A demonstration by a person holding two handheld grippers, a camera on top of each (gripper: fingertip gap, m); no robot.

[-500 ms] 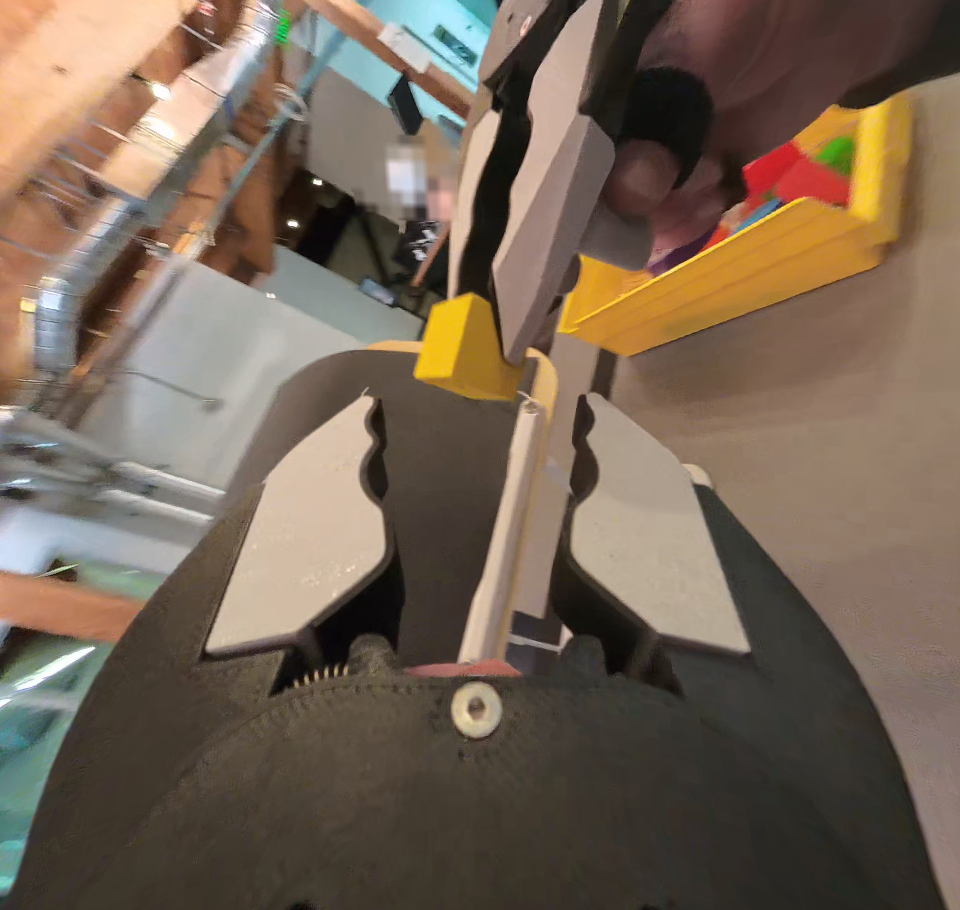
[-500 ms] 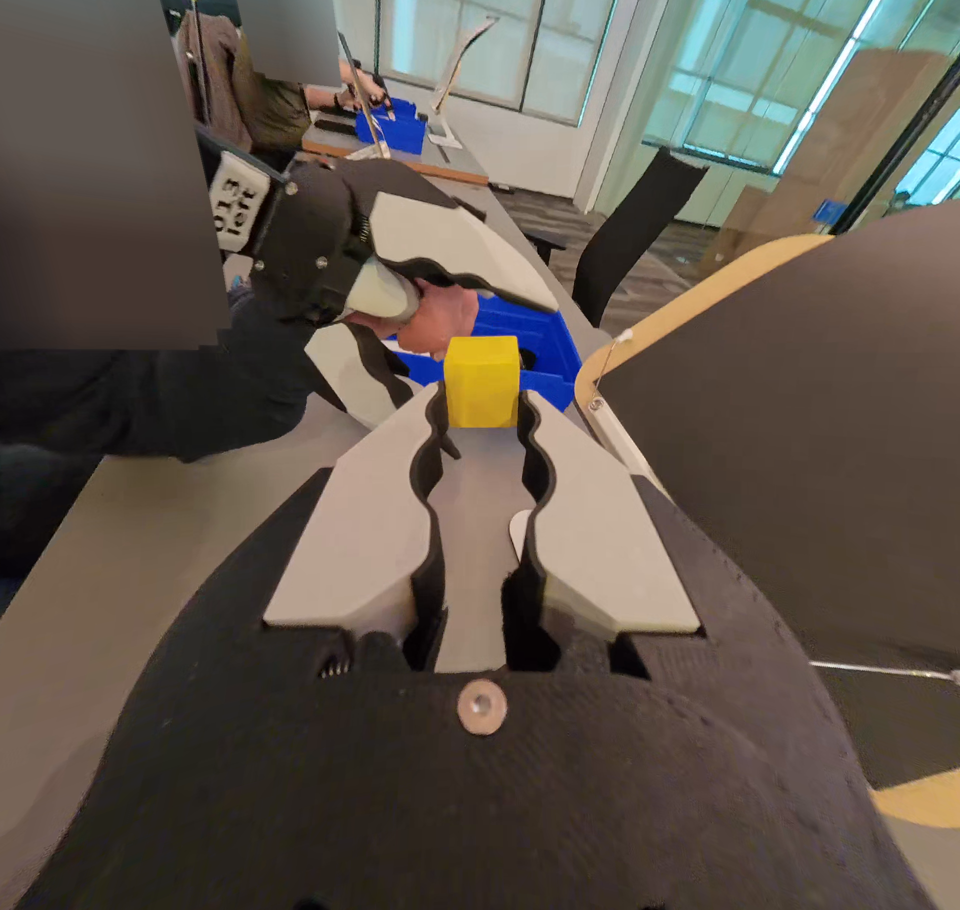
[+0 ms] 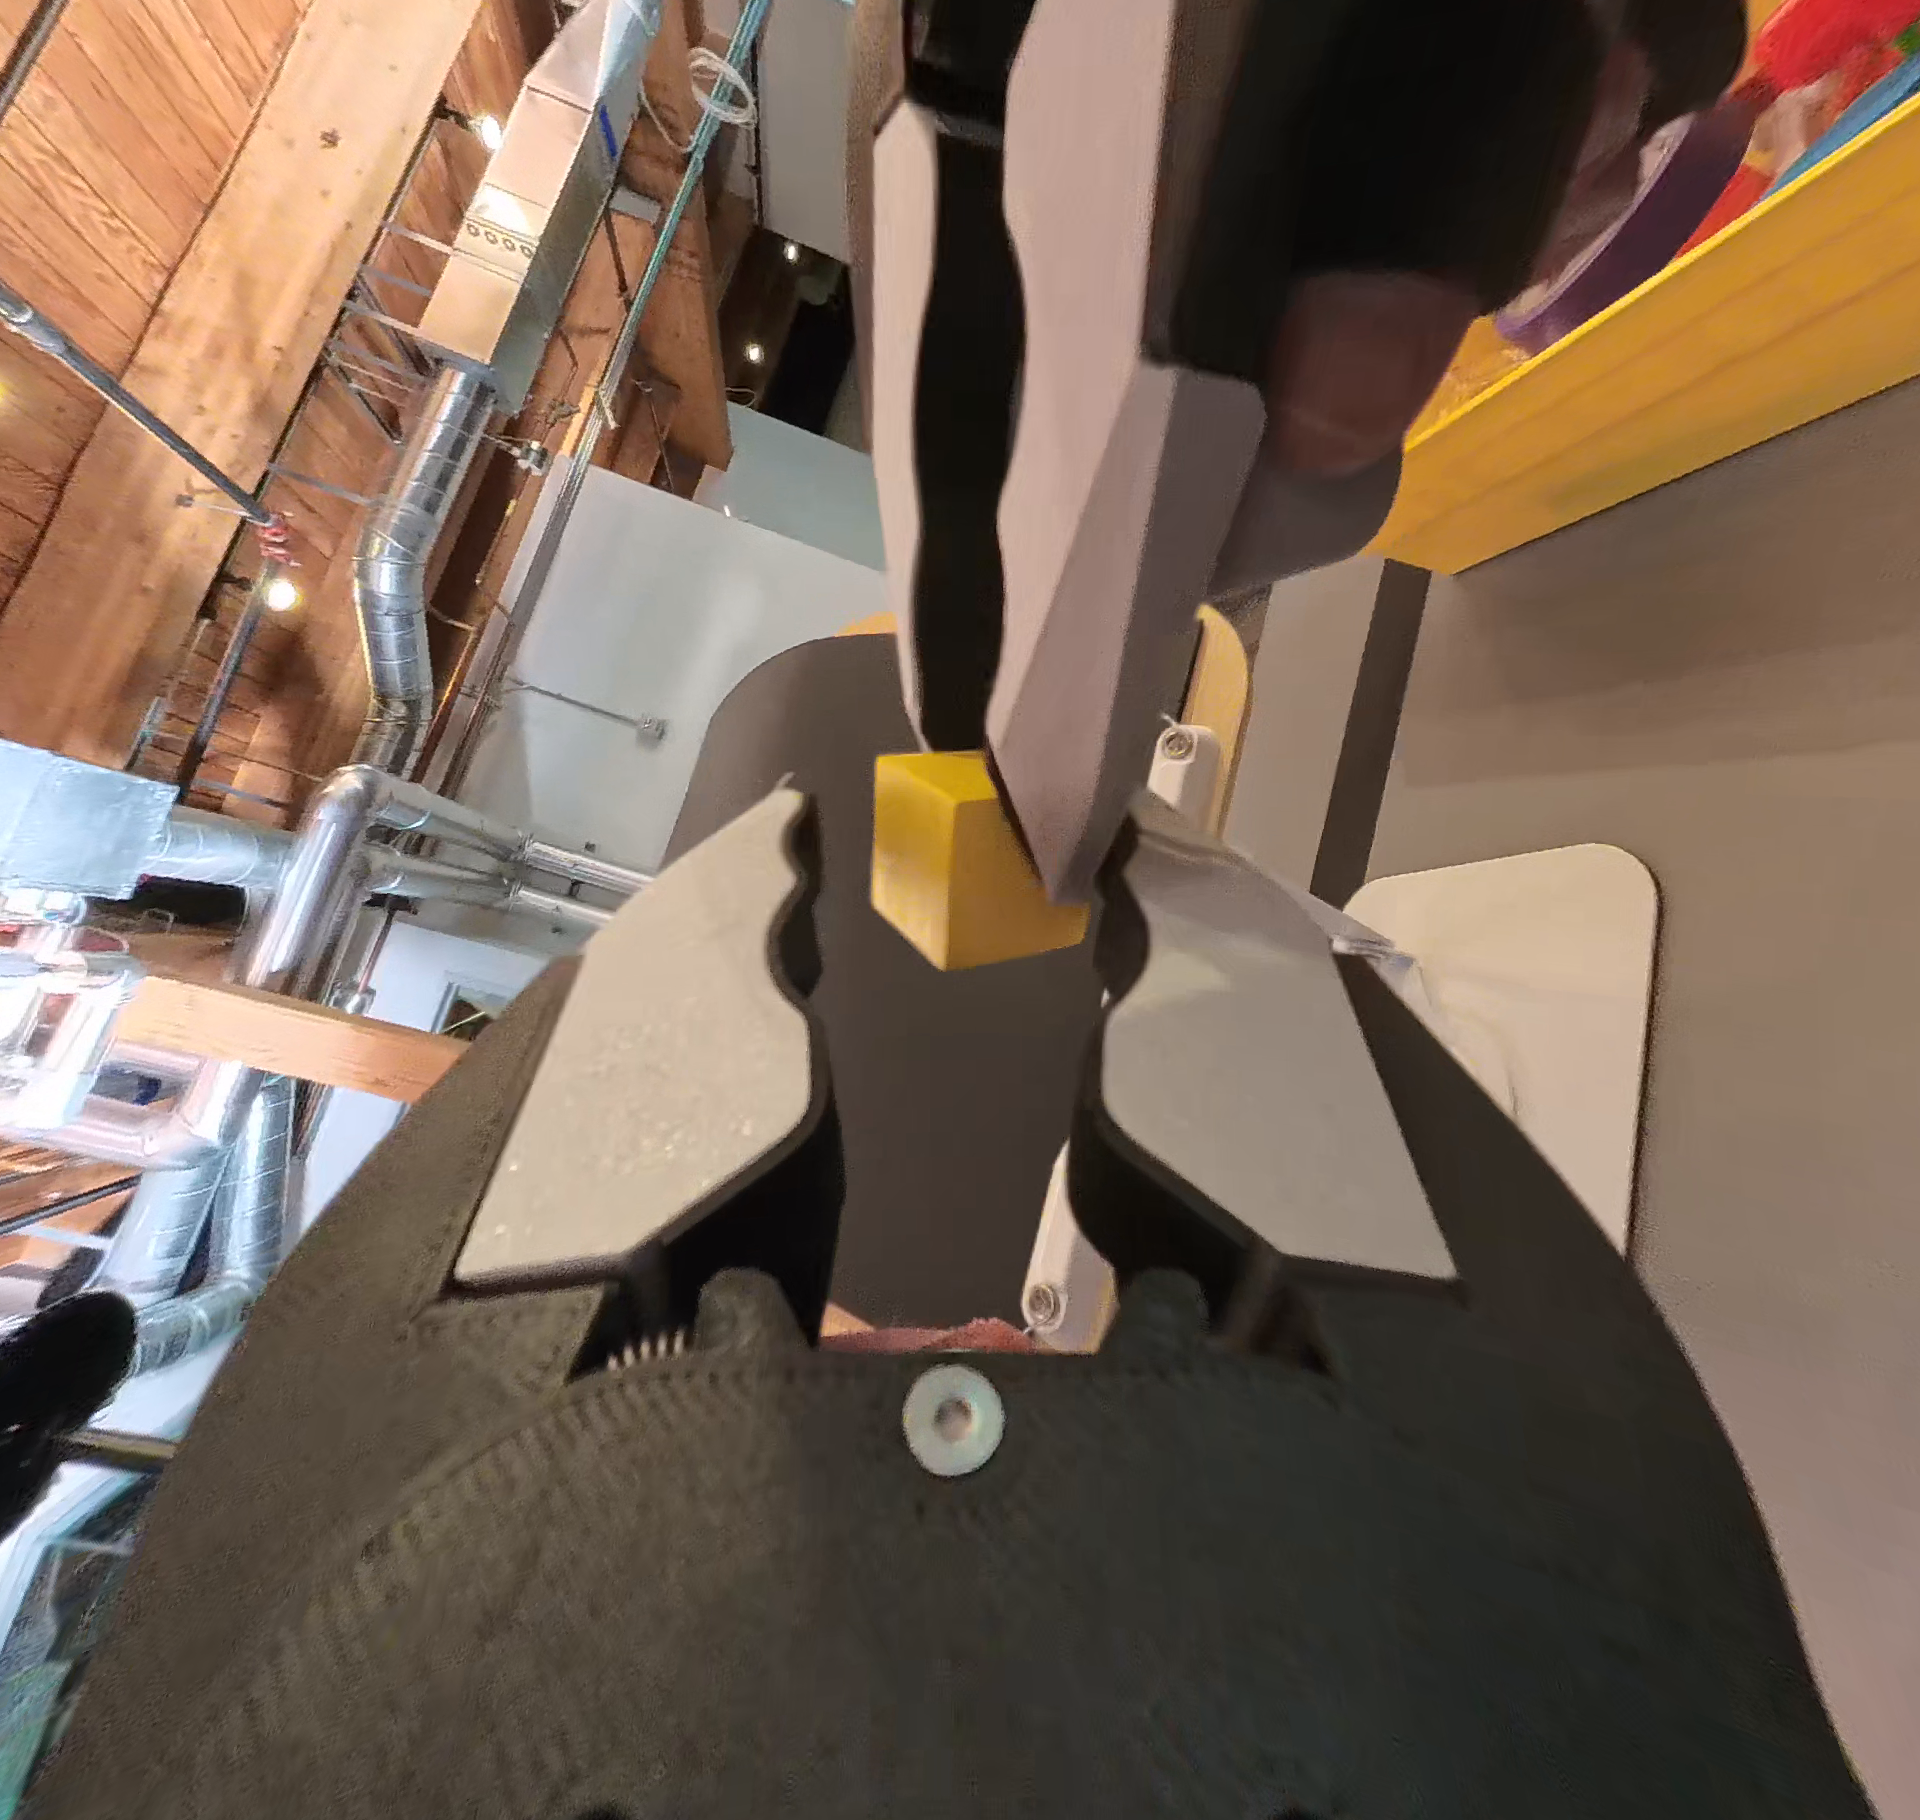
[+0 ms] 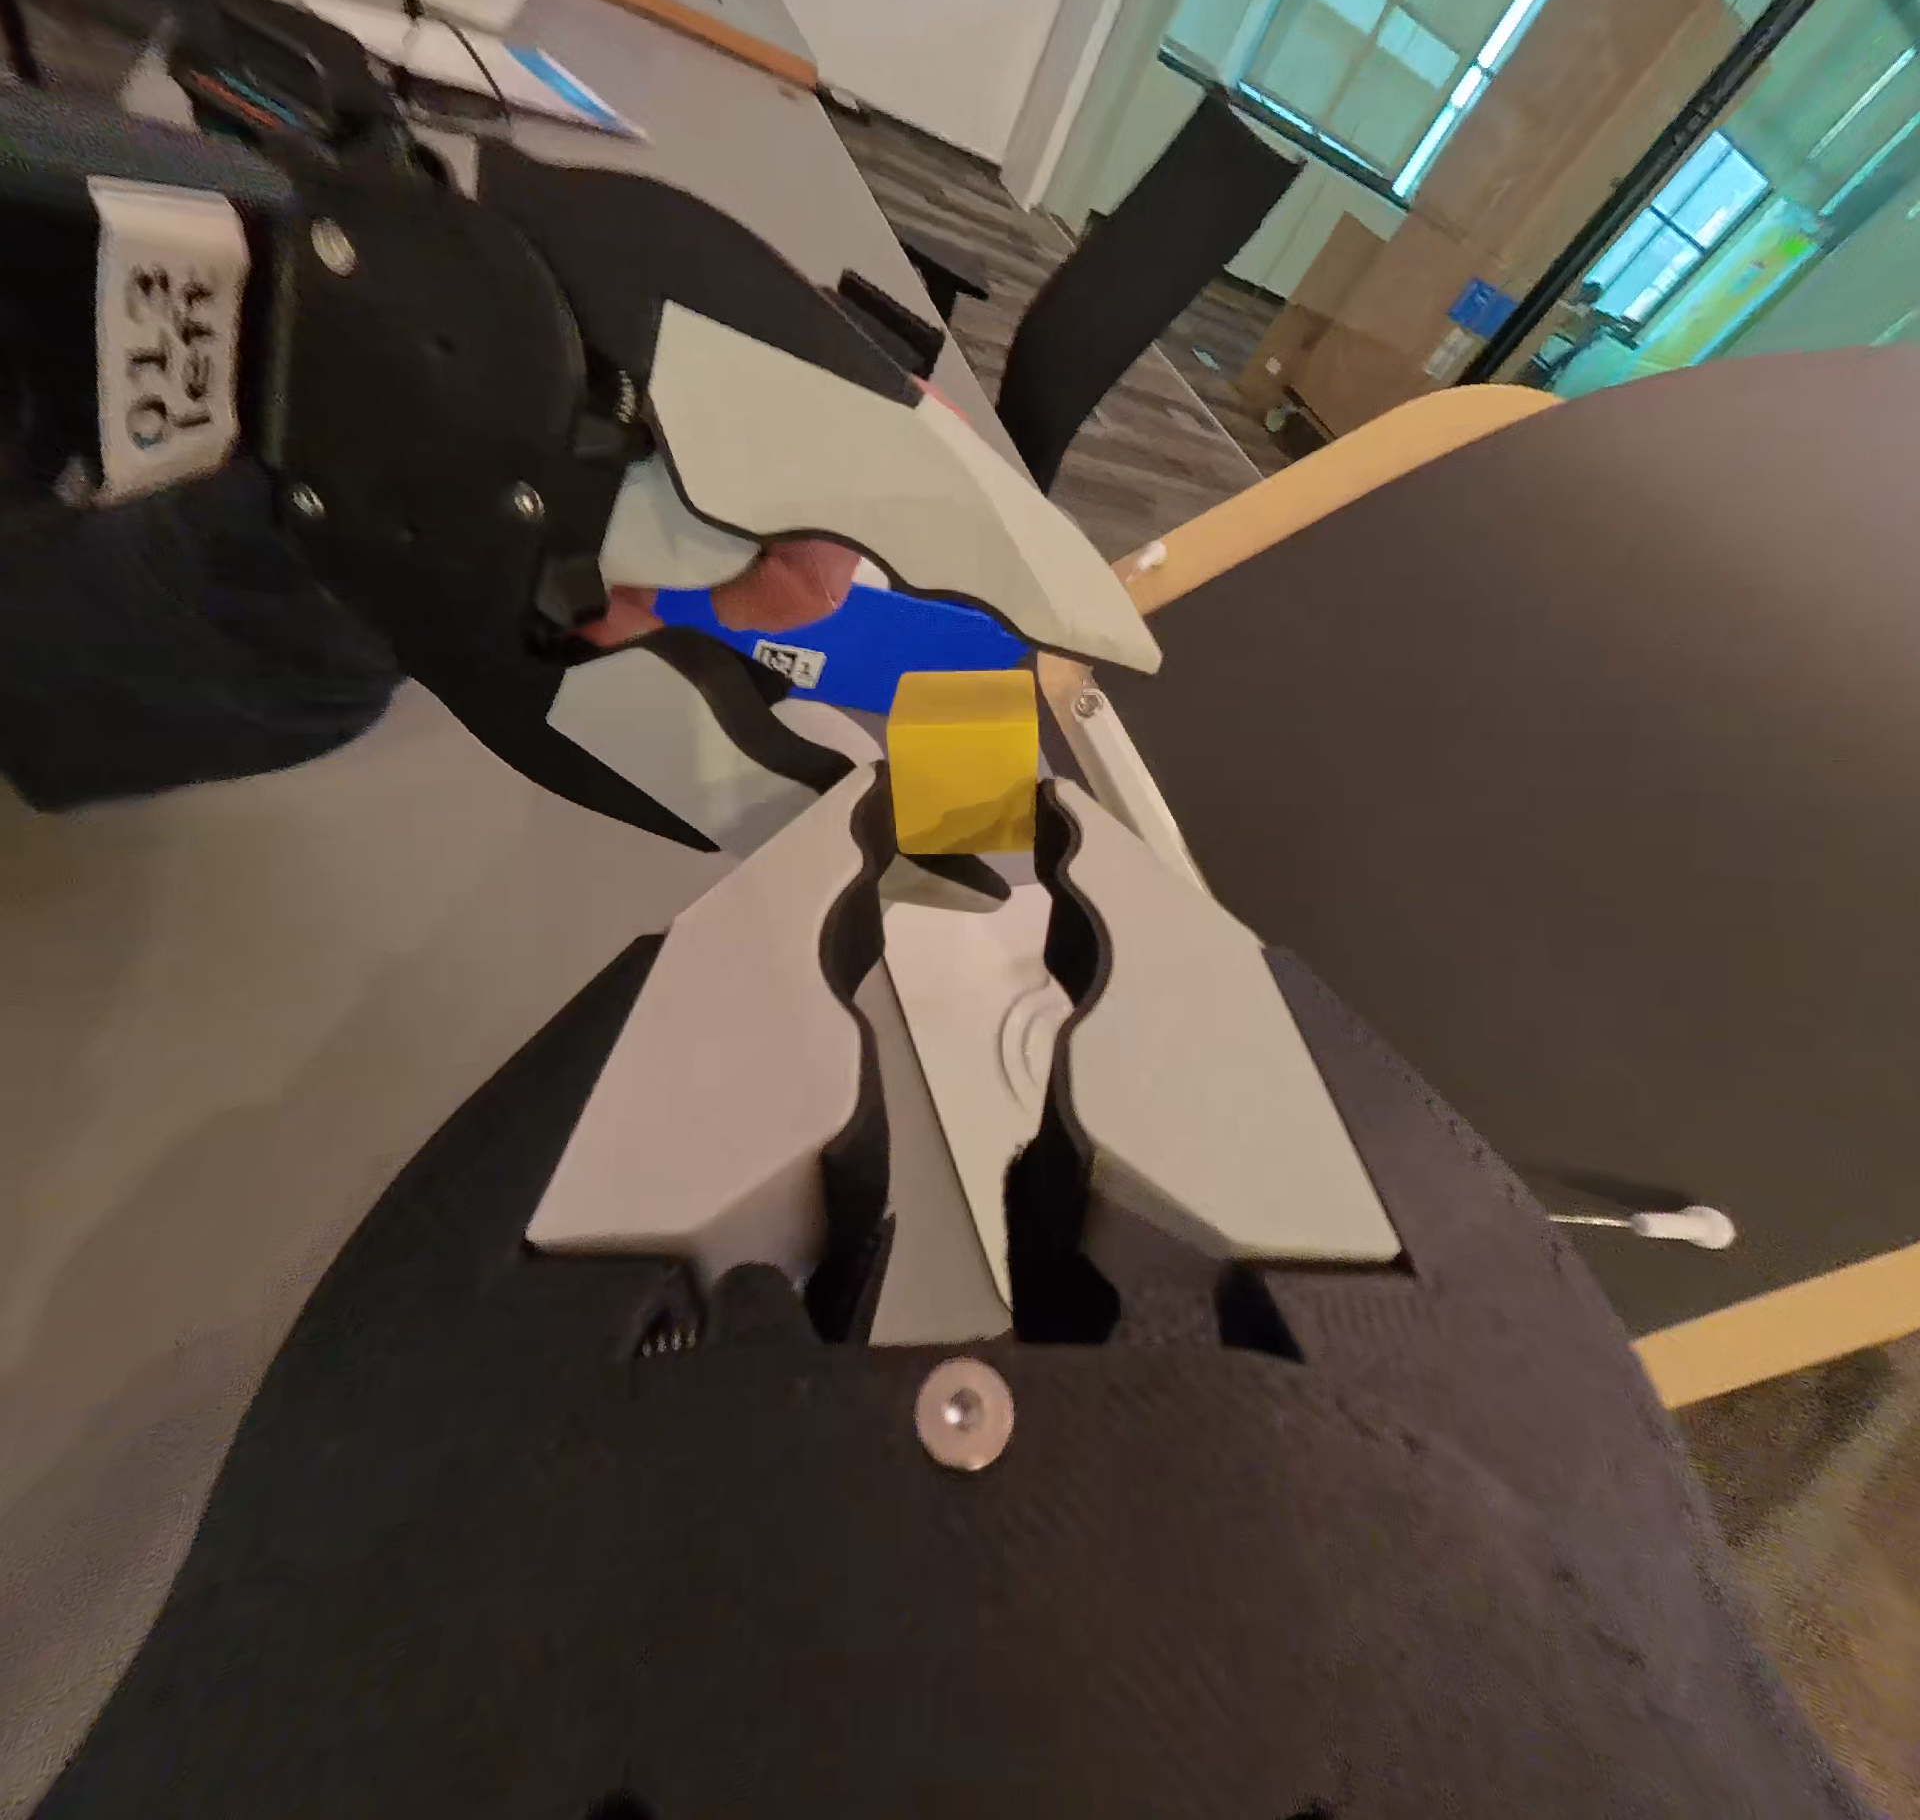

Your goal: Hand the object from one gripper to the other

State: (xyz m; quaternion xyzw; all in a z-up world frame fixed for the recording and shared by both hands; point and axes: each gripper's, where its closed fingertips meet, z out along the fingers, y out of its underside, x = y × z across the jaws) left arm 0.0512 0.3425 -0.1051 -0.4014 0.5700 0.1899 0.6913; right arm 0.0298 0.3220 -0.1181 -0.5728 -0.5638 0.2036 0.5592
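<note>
A yellow cube (image 4: 961, 762) is clamped between the tips of my right gripper (image 4: 961, 783), which is shut on it in mid-air above the grey table (image 4: 260, 991). In the left wrist view the right gripper's fingers (image 3: 1081, 482) come down from the top with the cube (image 3: 966, 866) at their tips. My left gripper (image 3: 961, 825) is open, and the cube sits between its two fingertips with a gap on the left side. In the right wrist view, the left gripper's upper finger (image 4: 883, 503) reaches over the cube and its lower finger passes beneath.
A yellow tray (image 3: 1662, 399) of coloured blocks stands on the table beyond the grippers. A white pad (image 3: 1538, 991) lies on the table. A dark divider panel with a wooden edge (image 4: 1507, 731) stands to the right. A blue bin (image 4: 883, 638) and a black chair (image 4: 1122, 284) are behind.
The two grippers have come together: the cube, earlier beyond the left gripper's tips, now sits between them. The right gripper stays shut on the cube and the left stays open.
</note>
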